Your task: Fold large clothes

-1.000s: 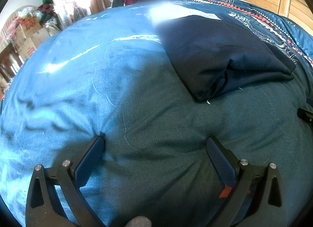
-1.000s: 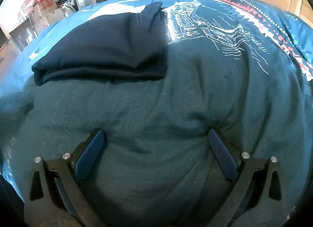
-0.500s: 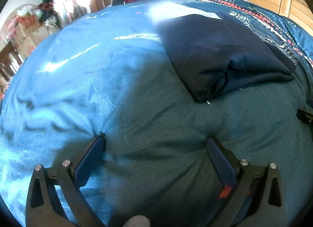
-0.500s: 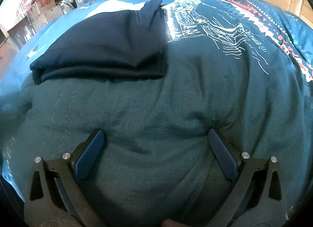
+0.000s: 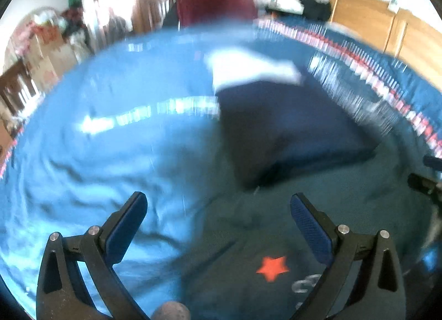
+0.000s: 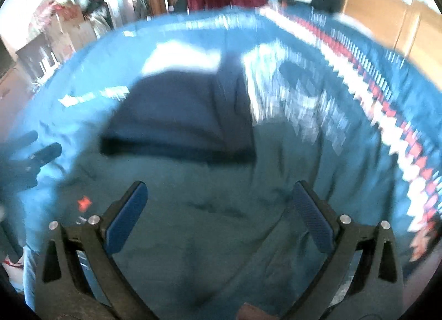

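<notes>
Folding looks finished: dark garment [image 5: 290,132] lies in a neat bundle on the blue bedspread [image 5: 110,140]; left gripper [image 5: 218,217] and right gripper [image 6: 219,206] gape, holding nothing.

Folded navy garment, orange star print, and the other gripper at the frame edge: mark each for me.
Folded navy garment [image 5: 290,132], left wrist view, on its flat top face.
Orange star print [image 5: 272,264], left wrist view, star's centre.
Left gripper [image 6: 41,148], right wrist view, between its dark fingertips.
</notes>
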The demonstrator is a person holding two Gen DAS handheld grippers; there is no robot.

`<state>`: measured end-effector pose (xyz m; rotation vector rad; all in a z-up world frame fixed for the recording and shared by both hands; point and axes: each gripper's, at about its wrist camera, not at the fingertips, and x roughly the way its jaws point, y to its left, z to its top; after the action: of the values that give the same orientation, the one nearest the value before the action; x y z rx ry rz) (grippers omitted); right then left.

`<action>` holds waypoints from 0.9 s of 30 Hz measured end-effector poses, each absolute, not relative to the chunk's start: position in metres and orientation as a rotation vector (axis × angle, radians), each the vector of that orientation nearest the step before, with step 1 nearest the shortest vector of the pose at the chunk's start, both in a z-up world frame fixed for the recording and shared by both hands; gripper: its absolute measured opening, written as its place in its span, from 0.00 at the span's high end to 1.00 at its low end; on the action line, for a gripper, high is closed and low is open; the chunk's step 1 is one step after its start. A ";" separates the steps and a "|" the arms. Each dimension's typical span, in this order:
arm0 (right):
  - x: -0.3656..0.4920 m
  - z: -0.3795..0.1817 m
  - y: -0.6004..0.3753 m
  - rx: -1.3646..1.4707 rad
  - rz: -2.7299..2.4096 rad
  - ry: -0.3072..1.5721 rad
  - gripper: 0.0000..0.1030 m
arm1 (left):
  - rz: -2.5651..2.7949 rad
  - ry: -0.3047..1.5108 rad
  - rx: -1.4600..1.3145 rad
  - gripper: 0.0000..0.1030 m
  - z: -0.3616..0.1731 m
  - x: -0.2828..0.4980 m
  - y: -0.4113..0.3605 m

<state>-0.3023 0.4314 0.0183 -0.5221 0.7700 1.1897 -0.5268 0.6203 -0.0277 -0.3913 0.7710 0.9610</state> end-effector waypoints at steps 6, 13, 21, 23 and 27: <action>-0.327 0.103 0.417 -0.437 1.166 0.588 0.00 | 1.049 0.494 -0.319 0.00 0.090 -0.557 0.588; -0.343 0.141 0.409 -0.394 1.196 0.520 0.00 | 1.152 0.393 -0.264 0.00 0.142 -0.593 0.557; -0.353 0.132 0.405 -0.430 1.195 0.588 0.00 | 1.271 0.485 -0.312 0.00 0.132 -0.625 0.564; -0.353 0.130 0.404 -0.434 1.189 0.600 0.00 | 1.275 0.493 -0.309 0.00 0.129 -0.628 0.564; -0.353 0.129 0.402 -0.432 1.181 0.613 0.00 | 1.256 0.487 -0.301 0.00 0.132 -0.624 0.561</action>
<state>-0.3526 0.4021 0.1289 -0.4323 0.6131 1.1805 -0.6243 0.5605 0.1316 -0.3012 0.4866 1.2560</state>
